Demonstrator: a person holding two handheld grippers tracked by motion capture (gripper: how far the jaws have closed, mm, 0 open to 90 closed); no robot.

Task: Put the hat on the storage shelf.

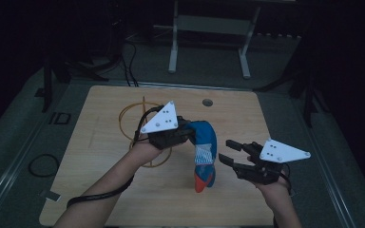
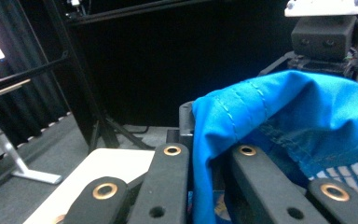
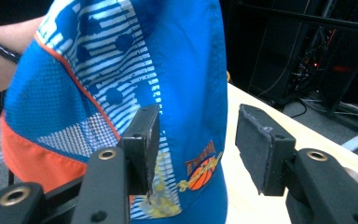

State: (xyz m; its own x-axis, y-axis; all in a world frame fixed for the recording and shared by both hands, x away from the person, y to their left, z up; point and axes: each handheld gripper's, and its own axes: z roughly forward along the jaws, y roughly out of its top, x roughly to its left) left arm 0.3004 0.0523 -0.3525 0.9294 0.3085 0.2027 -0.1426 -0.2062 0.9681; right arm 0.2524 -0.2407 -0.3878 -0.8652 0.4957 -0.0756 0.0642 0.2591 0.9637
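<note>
In the high view, the left hand-held gripper is clamping the upper end of a blue garment and holding it above the middle of the wooden surface; the cloth is hanging with its long axis running from far to near, its orange lower end drooping toward the near edge. The right hand-held gripper is sitting just right of the garment with its jaws apart, pointing left at it. A yellow ring is lying left of the left hand, and bare wood is stretching open to the near left and far right. In the left gripper view, the jaws are pinching together on a blue fold. In the right gripper view, the jaws are standing apart, the striped cloth hanging just beyond them, the left pad showing against it; whether it is touching I cannot tell.
</note>
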